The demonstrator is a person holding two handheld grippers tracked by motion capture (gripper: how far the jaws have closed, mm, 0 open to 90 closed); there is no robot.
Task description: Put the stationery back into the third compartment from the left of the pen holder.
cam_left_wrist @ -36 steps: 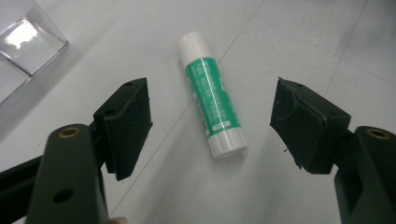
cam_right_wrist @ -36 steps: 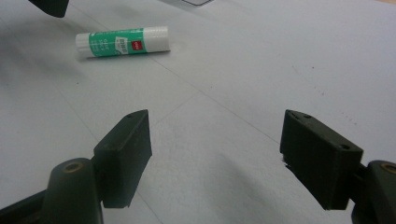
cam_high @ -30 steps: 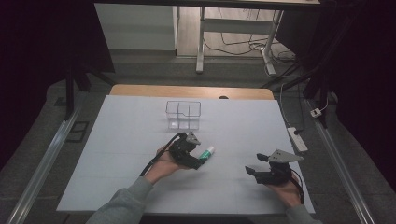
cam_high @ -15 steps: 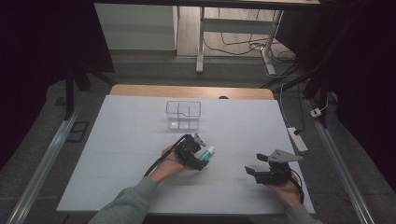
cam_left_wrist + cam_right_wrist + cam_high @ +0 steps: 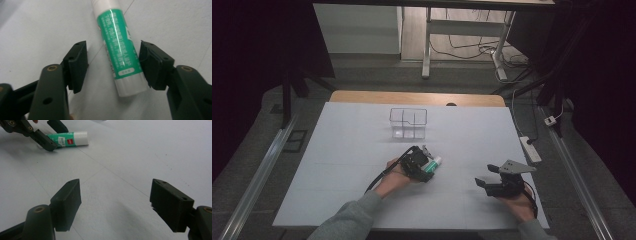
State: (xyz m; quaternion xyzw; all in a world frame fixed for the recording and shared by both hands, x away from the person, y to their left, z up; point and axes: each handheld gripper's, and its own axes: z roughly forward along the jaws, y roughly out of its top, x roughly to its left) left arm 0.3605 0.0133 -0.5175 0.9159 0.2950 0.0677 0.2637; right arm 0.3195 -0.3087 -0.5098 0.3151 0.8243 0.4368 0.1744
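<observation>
My left claw [image 5: 112, 65] is down on the counter [image 5: 342, 150], jaws apart, straddling the glue stick [image 5: 119, 47] without gripping it. The stick lies flat near the middle, white cap pointing right. My right claw [image 5: 492, 180] sits low at the near right, jaws wide apart, nothing between them. A clear bin [image 5: 408, 122] stands farther off, well apart from both.

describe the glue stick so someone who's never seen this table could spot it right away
On the white table, look near the front middle, between the open jaws of the left gripper. The glue stick lies flat there: a small white tube with a green label, unlike the clear organizer box farther back.
</observation>
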